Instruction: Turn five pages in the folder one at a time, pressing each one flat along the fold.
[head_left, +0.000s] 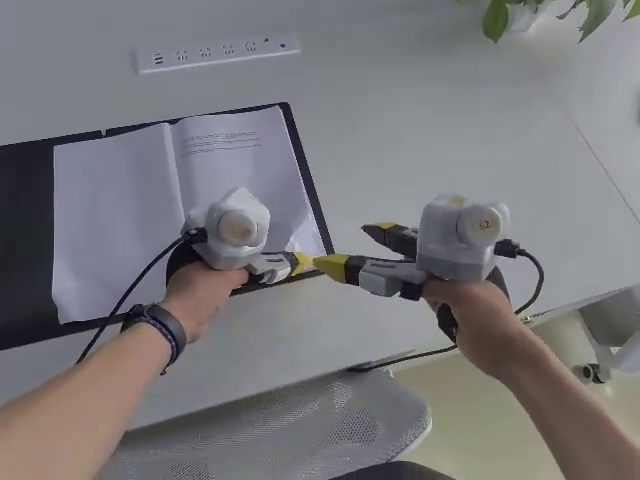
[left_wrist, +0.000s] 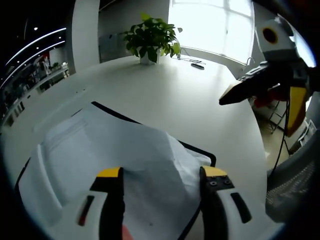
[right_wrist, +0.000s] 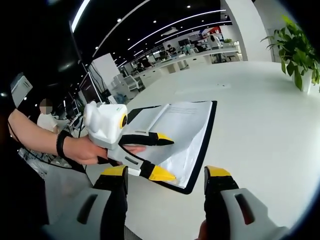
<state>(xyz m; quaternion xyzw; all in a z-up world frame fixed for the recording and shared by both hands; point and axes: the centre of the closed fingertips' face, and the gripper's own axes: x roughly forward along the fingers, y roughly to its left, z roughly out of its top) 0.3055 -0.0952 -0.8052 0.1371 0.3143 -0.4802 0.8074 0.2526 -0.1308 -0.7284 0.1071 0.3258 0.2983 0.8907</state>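
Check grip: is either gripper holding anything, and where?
Nothing held. Left gripper open over the page, at its near right corner; right gripper open, empty.

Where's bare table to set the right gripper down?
Wide bare table right of the folder, between power strip and plant. Crowded at the folder's near right corner, where left gripper and right gripper nearly meet.

The broad white table (head_left: 430, 120) is smooth with a faint sheen. At nine o'clock in the head view, the black plastic-looking folder (head_left: 25, 165) holds matt white paper pages (head_left: 110, 220). The left claw (left_wrist: 162, 172) and right claw (right_wrist: 167, 171) are smooth white plastic with black, yellow-tipped jaws. At six o'clock, the grey mesh chair (head_left: 290, 430) looks like coarse open-weave cloth.
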